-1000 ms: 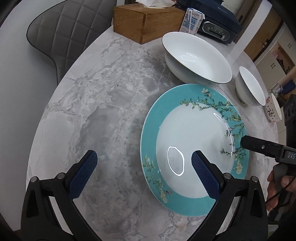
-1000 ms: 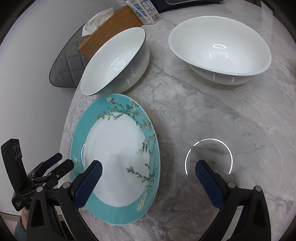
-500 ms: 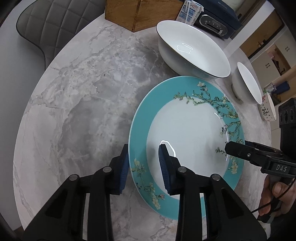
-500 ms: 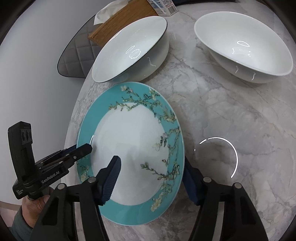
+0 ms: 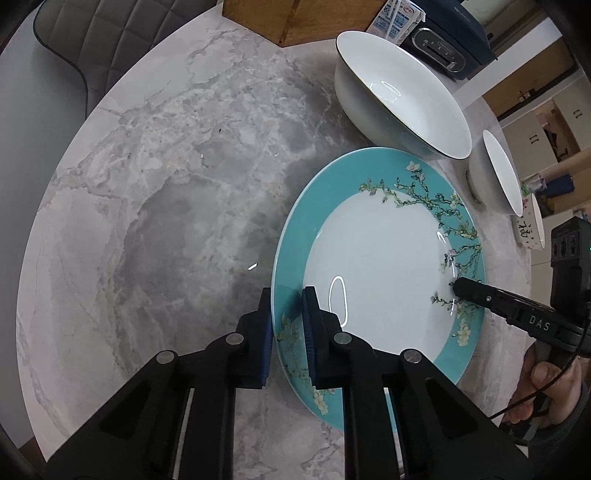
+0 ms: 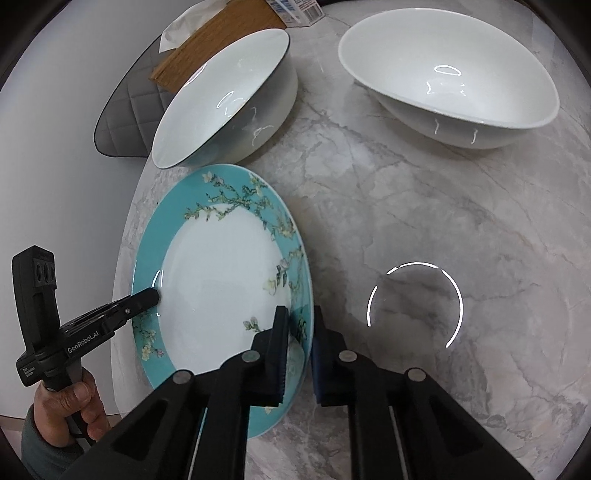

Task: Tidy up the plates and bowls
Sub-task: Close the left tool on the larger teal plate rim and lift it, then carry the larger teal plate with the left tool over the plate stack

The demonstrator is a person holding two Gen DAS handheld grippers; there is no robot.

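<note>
The left gripper (image 5: 287, 321) is clamped on the rim of the teal plate (image 5: 376, 280) at about 8 o'clock of the plate in the left wrist view — one blue pad sits on the upper face, the other goes under the edge. The right gripper (image 6: 298, 334) pinches the opposite rim, at about 4 o'clock of the plate in the right wrist view, with its fingers (image 6: 280, 343) pressed together on the flowered border. The plate lies on the marble table (image 5: 166, 192), between both grippers. Just beyond it, at 12 o'clock, stands a white bowl with a dark rim (image 5: 399, 96), very near the plate edge. A second white bowl (image 6: 447, 77) stands further, at 1 o'clock in the right wrist view, well apart from the plate. Behind the bowls are a wooden tissue box (image 5: 295, 18) and a small carton (image 5: 397, 18) — both at the far table edge.
</note>
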